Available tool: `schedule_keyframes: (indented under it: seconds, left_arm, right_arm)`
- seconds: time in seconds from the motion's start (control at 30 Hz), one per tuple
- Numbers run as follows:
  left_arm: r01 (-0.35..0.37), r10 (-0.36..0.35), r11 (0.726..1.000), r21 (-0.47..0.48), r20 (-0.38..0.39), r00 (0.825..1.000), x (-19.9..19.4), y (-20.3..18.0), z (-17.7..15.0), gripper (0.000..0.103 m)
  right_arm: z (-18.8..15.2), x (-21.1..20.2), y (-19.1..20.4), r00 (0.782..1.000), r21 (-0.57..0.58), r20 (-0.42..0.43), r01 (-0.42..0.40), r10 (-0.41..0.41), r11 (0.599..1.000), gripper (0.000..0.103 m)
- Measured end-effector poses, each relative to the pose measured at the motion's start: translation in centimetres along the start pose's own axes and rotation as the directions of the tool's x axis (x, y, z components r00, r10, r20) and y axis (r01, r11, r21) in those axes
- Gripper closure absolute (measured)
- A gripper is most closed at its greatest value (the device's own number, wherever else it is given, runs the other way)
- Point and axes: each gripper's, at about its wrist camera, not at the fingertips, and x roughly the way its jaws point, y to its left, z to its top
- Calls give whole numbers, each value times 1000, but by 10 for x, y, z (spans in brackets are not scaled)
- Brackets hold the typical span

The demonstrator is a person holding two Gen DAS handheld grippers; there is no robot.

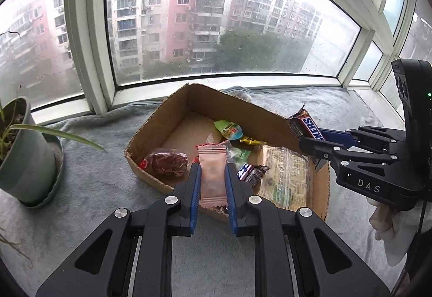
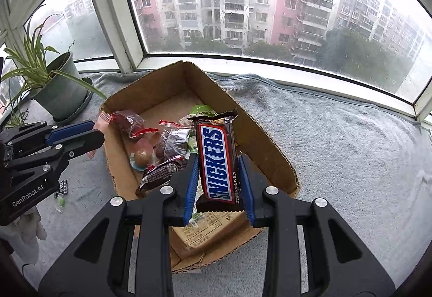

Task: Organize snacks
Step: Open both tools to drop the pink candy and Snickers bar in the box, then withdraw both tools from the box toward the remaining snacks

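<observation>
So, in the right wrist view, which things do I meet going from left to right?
Potted plant → left hand-held gripper → red-wrapped snack → Snickers bar → right wall of the cardboard box.

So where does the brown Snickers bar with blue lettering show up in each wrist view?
Left wrist: brown Snickers bar at right, beyond the open cardboard box, clamped in the right gripper.
Right wrist: bar centre, upright, over the box.
Shared landmark: the box.
</observation>
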Motion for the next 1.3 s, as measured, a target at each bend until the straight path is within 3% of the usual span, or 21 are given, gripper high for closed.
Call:
schedule_keyframes:
  seconds: [0.43,0.5,0.57,0.8,0.87,0.93,1.13,1.3]
  left_arm:
    - [11,-11,1000,-6,-14,1000,21,-2,9,86]
    - [8,-8,1000,-5,-21,1000,22,-3,8,85]
    - [5,-5,1000,-3,-23,1000,23,-2,8,85]
    - [-3,3,1000,-8,-24,1000,24,-1,9,84]
    - [-4,4,1000,-6,-24,1000,23,-1,8,82]
    - [-10,10,1000,-3,-20,1000,21,-2,8,76]
    - [-20,20,1000,5,-3,1000,8,-1,6,76]
    - [-17,16,1000,21,26,1000,-12,-5,4,76]
  right_arm:
    - [-1,23,-4,999,-1,-21,29,-29,1000,72]
    - [0,22,-5,999,4,-19,30,-30,1000,66]
    - [0,20,-5,999,1,-4,49,-49,999,42]
    - [1,16,-2,998,-8,8,58,-58,998,37]
    - [1,14,0,998,-9,12,60,-60,998,31]
    - [1,11,1,998,-8,16,59,-59,998,30]
    - [0,-3,6,998,-7,32,62,-62,998,30]
    - [-3,-24,14,996,-8,63,57,-57,998,23]
